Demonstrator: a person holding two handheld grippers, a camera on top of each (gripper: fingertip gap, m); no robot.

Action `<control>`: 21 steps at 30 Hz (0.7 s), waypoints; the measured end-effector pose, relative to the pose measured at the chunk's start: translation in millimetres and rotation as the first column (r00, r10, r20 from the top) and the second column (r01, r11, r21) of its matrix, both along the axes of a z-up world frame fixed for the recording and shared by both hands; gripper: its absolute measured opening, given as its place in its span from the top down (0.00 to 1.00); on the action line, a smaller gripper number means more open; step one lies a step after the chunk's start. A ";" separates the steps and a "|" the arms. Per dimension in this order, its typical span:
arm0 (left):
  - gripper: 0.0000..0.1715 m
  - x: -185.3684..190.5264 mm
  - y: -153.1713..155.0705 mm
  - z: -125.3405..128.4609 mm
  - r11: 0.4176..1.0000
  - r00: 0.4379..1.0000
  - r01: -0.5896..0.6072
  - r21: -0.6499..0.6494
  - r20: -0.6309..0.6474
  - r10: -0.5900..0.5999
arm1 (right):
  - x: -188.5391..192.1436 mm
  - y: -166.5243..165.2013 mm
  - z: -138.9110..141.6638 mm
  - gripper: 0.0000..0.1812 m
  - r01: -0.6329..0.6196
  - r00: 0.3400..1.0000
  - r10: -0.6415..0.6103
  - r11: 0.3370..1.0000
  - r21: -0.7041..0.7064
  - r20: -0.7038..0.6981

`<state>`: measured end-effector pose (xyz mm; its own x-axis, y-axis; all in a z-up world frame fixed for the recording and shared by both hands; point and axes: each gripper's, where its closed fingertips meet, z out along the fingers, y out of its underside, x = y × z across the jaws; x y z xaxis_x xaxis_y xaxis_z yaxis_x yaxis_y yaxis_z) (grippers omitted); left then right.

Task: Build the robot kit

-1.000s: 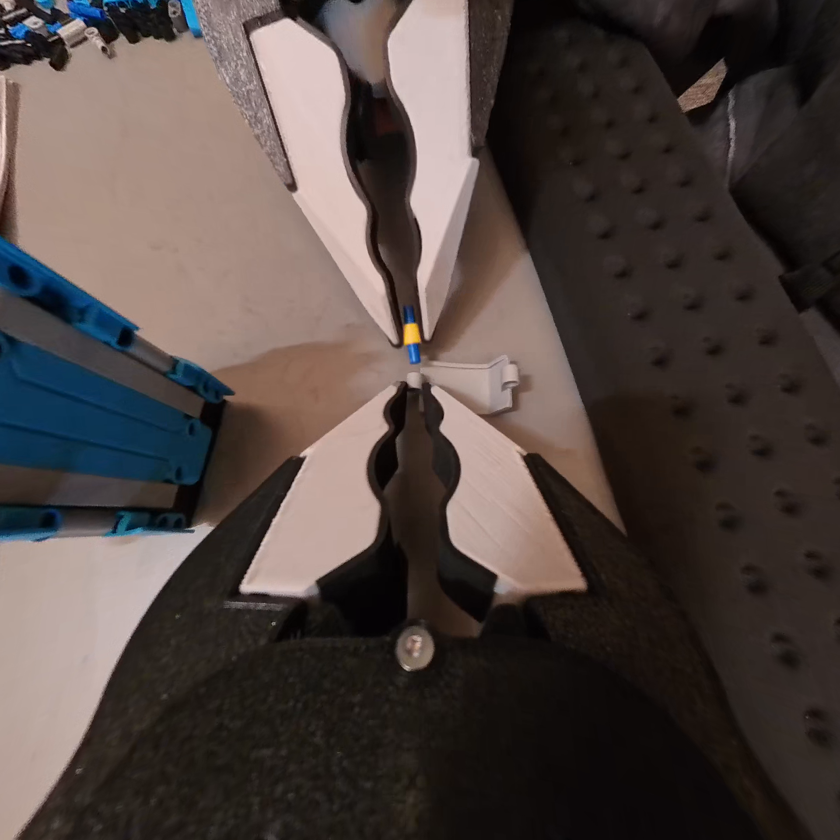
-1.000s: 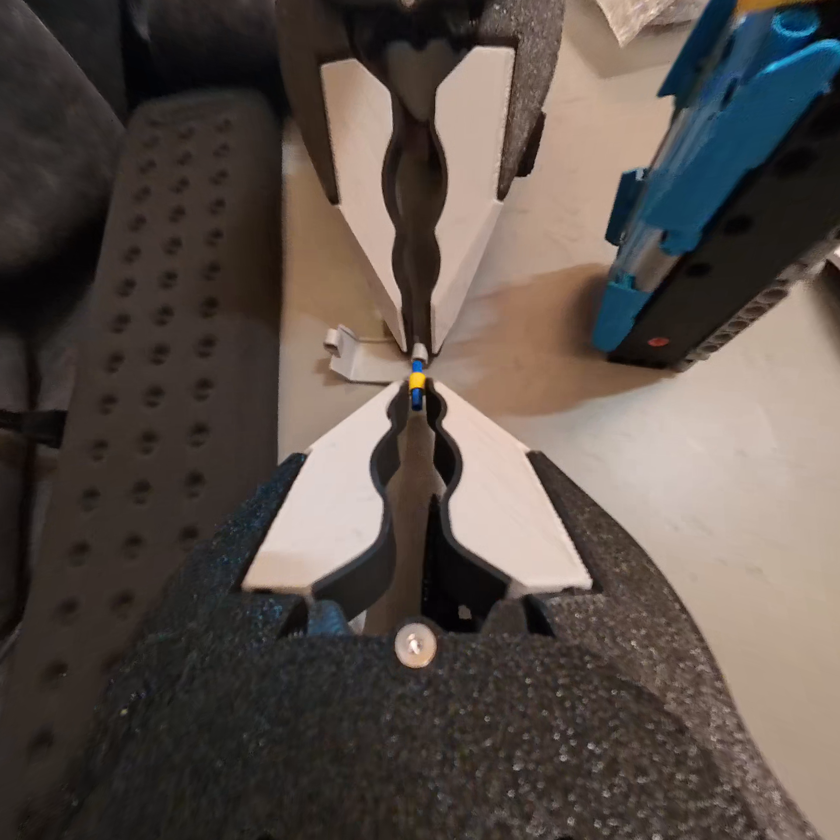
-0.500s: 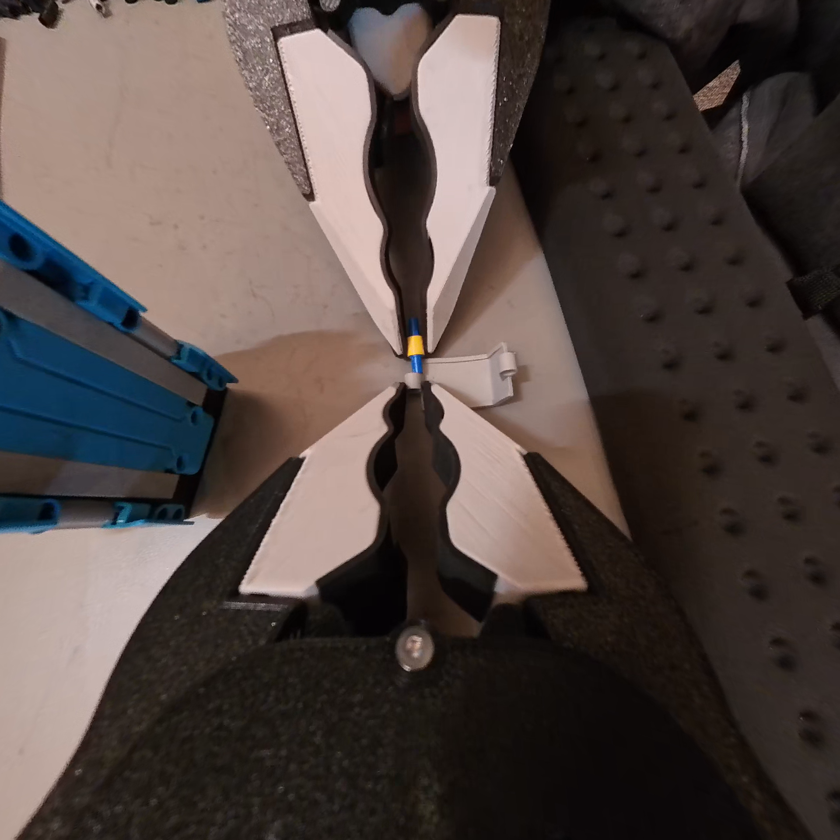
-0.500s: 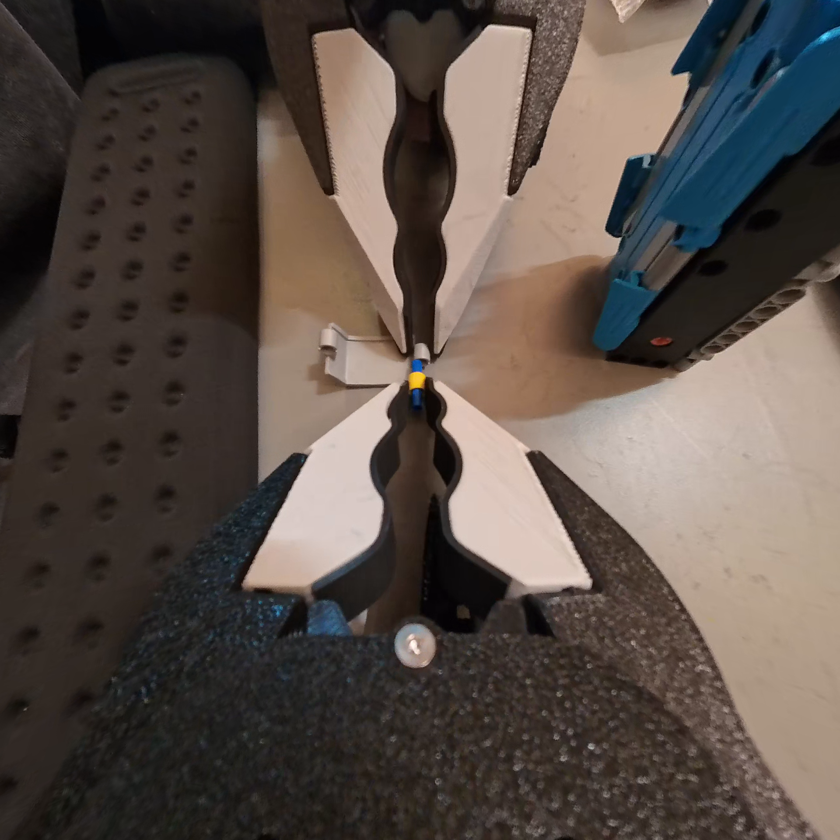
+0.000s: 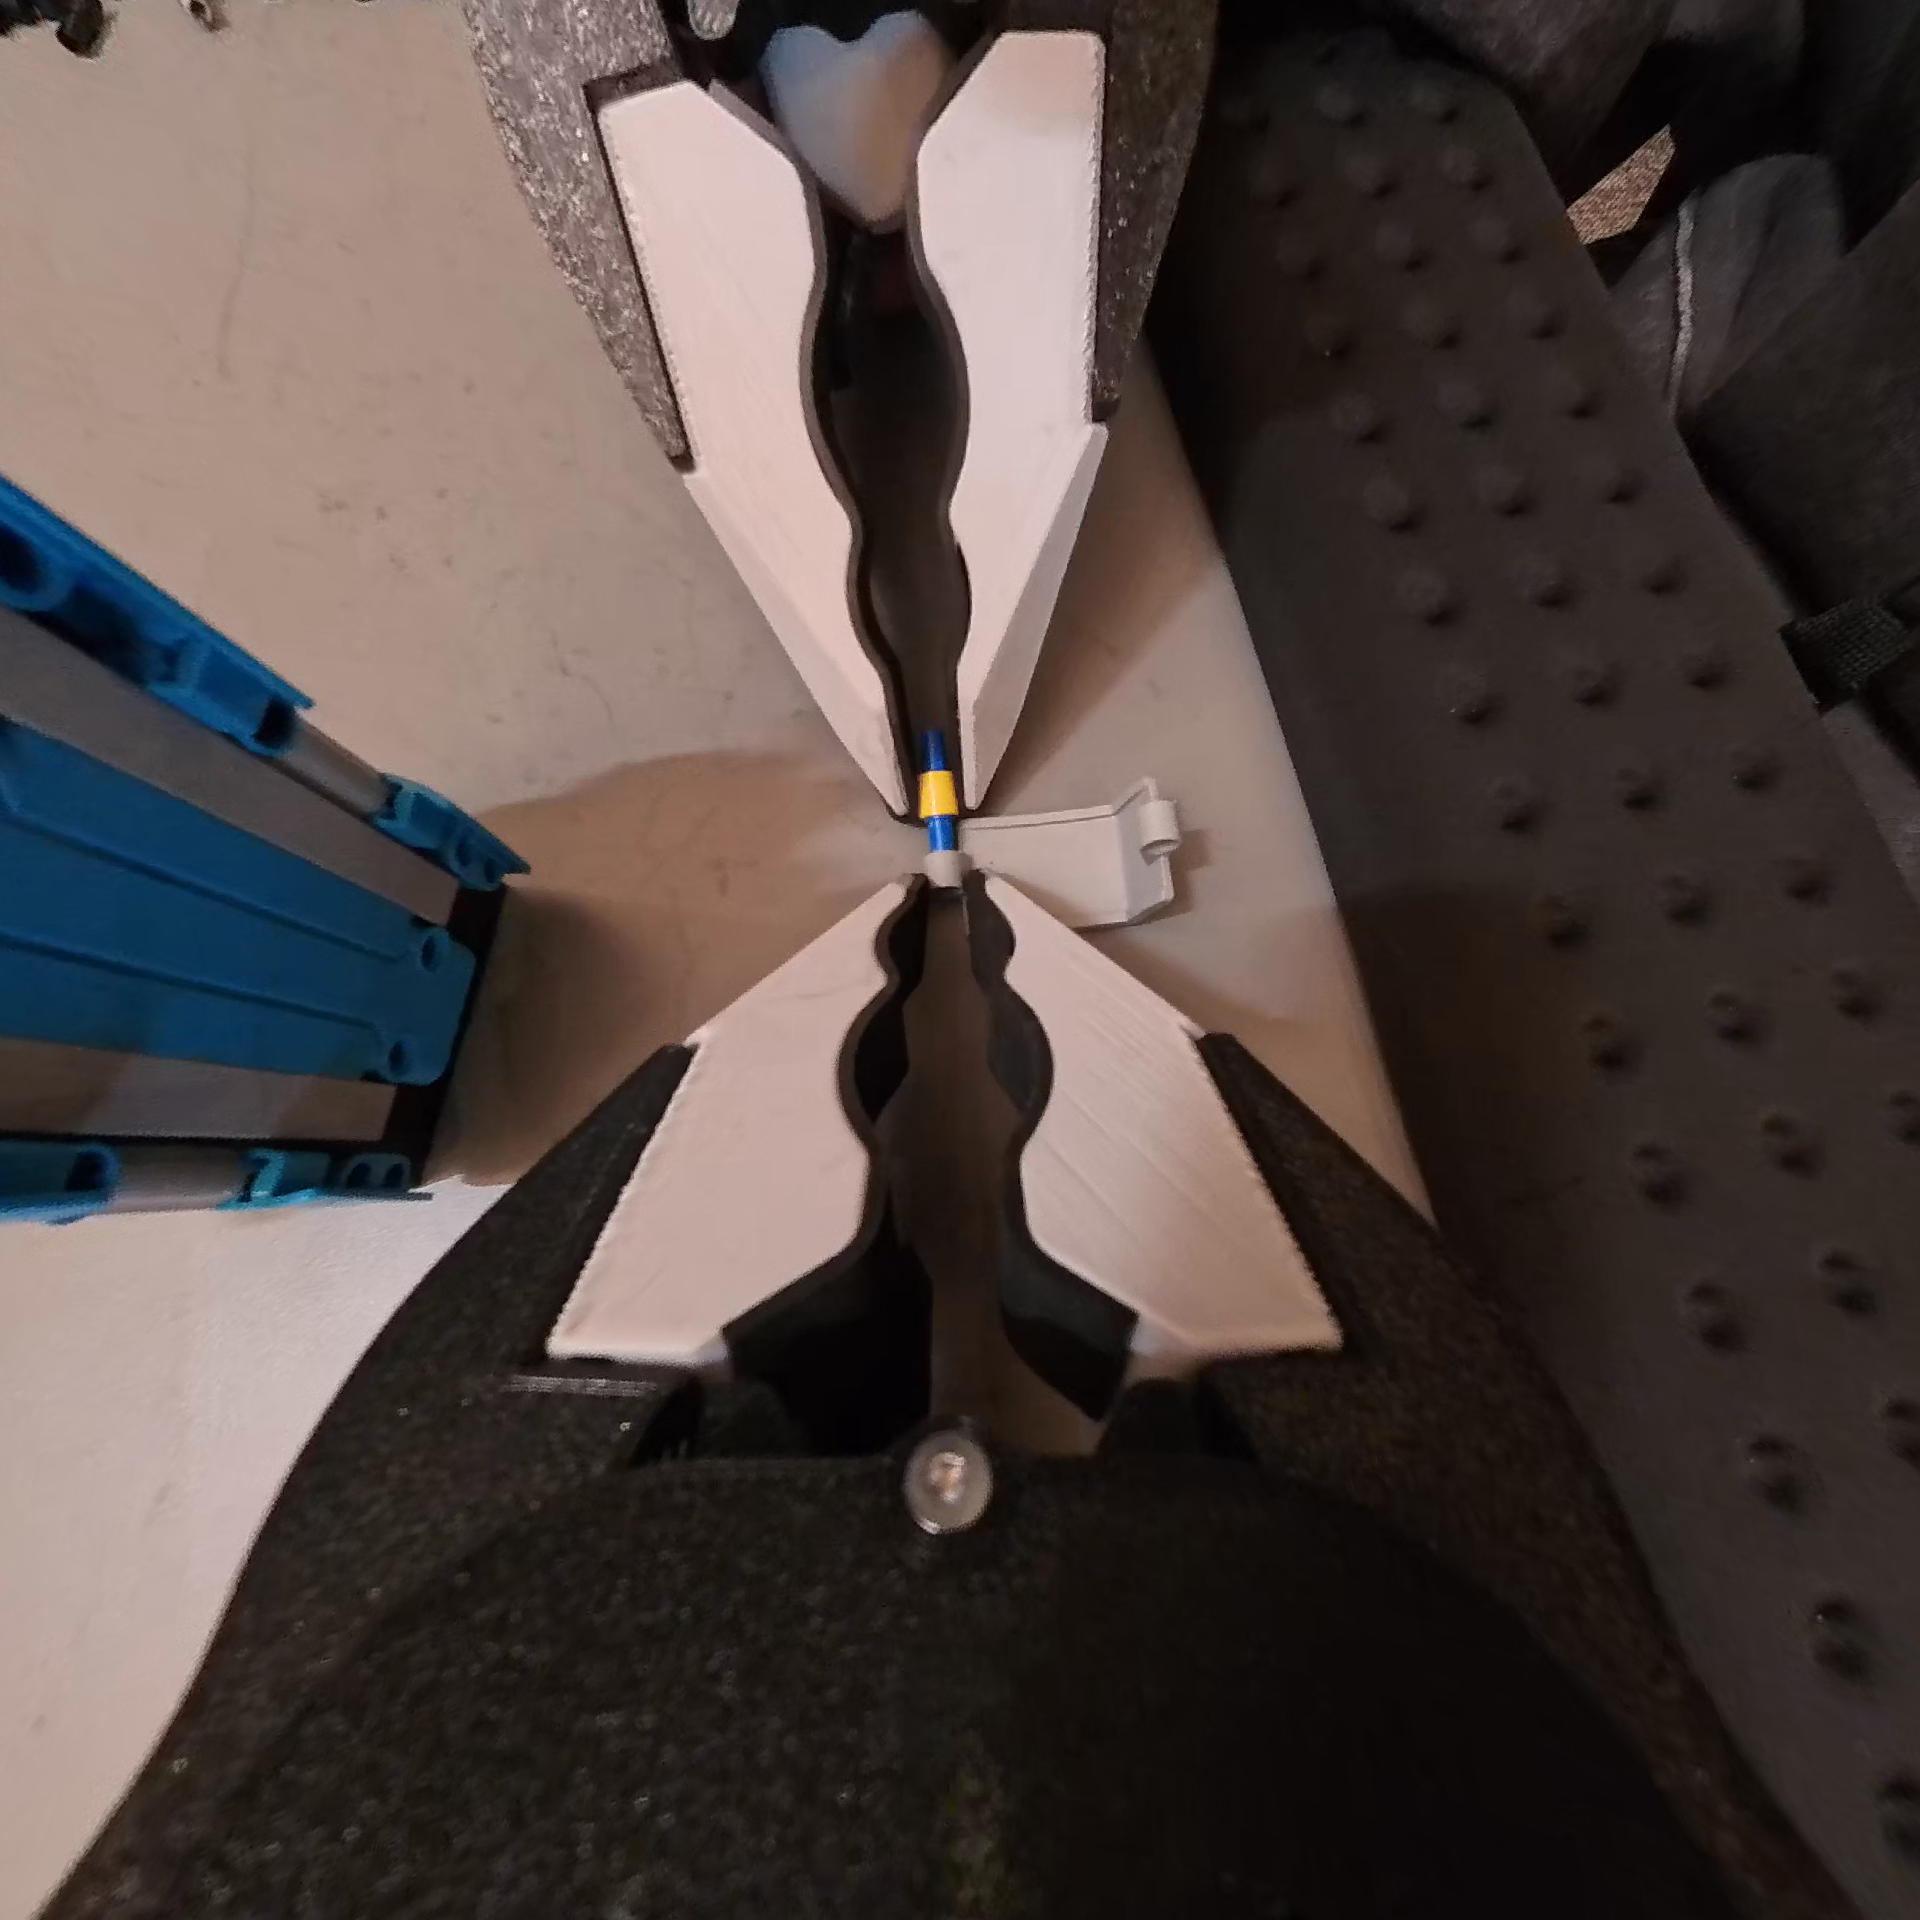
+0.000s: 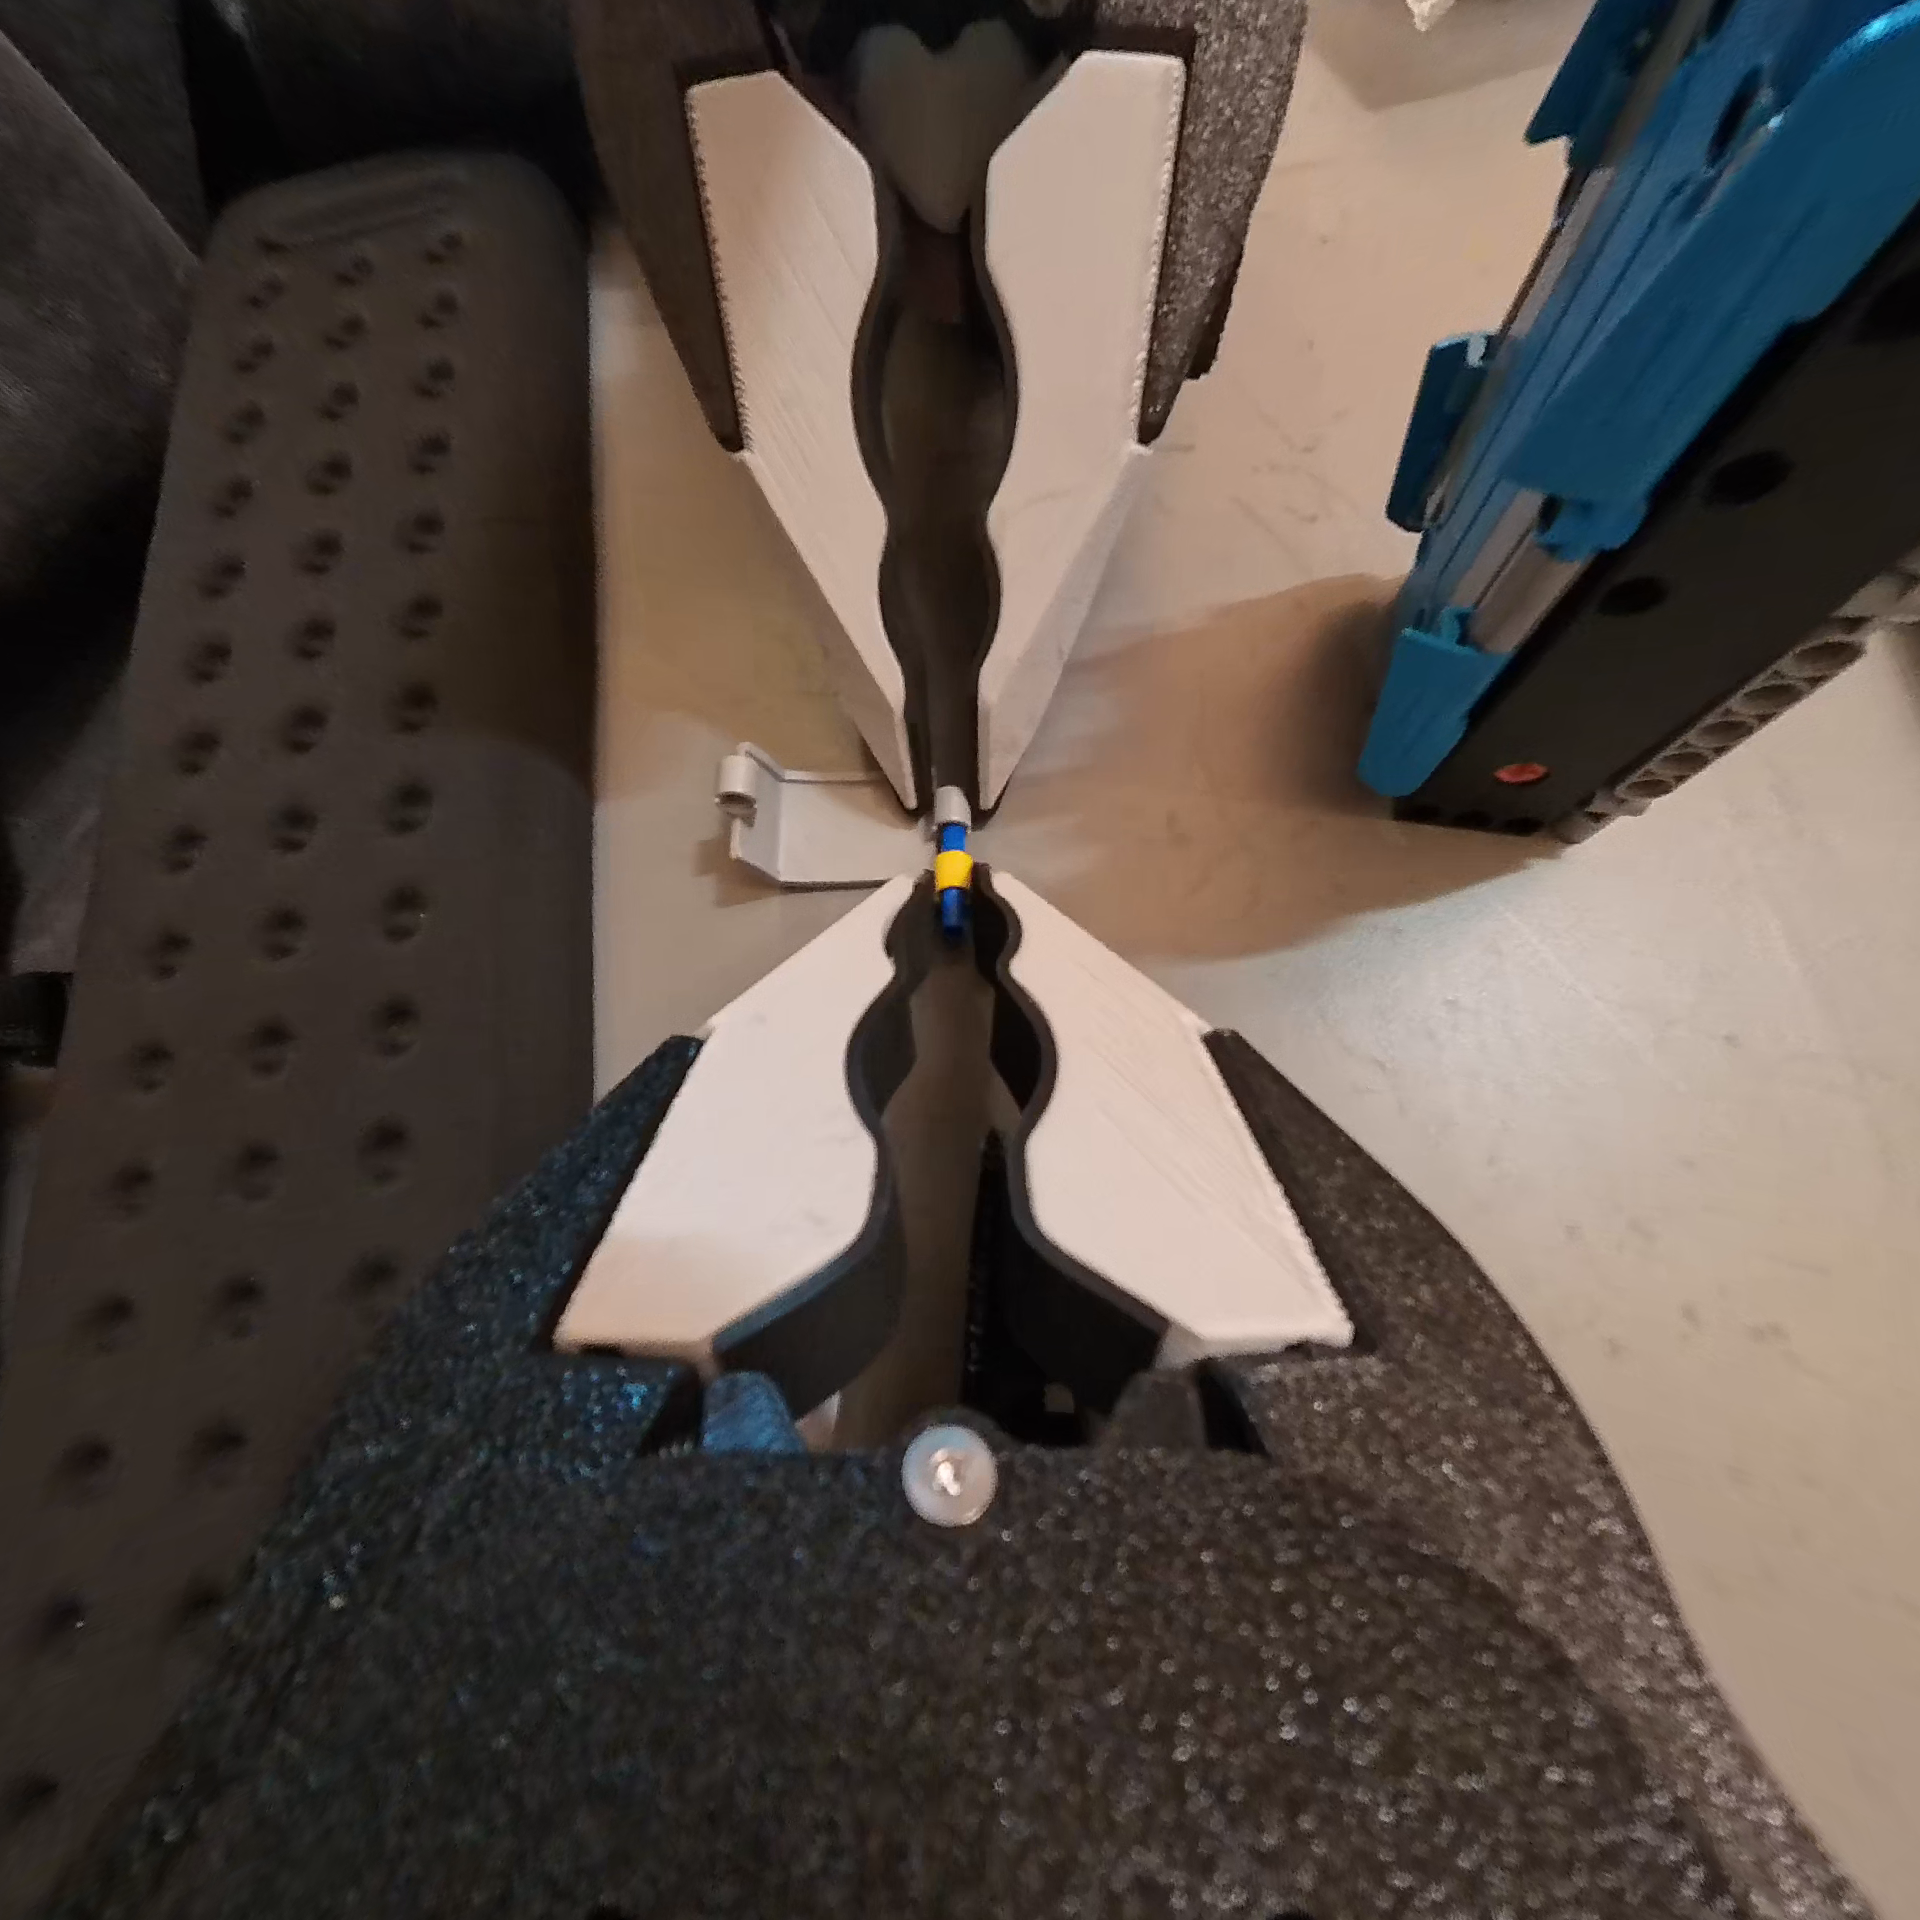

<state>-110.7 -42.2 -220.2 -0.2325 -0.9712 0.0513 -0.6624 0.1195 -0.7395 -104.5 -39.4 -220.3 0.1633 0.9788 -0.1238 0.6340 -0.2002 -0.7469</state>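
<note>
two grippers meet tip to tip, the left gripper [image 5: 943, 883] clamped on a grey connector [image 5: 1081, 862], the right gripper [image 6: 951, 902] clamped on a tiny, light, rigid blue axle [image 6: 950, 894] with a yellow bush [image 6: 951, 869], best pinched at its ends

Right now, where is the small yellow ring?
In both wrist views the yellow ring sits on a thin blue pin held between the two grippers' tips, just above the grey plastic piece.

A blue, grey and black brick-built assembly [image 5: 218, 977] stands on the beige table [image 5: 312, 436] at nine o'clock in the left wrist view, at two o'clock in the right. A dark dimpled pad [image 5: 1621, 935] lies along the table's edge at three o'clock. Small loose parts [image 5: 73, 16] show at eleven o'clock.
</note>
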 end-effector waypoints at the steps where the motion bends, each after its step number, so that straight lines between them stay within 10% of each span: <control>1: 0.96 -0.1 -0.7 -0.3 1.000 1.000 0.004 -0.003 -0.002 -0.004 | -0.8 -0.8 0.1 0.96 -0.001 1.000 0.001 1.000 -0.003 -0.002; 21: 0.97 2.0 -1.1 0.0 1.000 1.000 0.007 -0.023 -0.007 -0.008 | -2.1 -0.7 -2.0 0.96 -0.002 1.000 0.004 0.996 -0.090 0.022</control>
<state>-108.7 -43.3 -220.2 -0.2394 -0.9680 0.0754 -0.6665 0.1074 -0.7378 -106.6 -40.1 -222.3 0.1644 0.9643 -0.2077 0.6506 -0.2642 -0.7119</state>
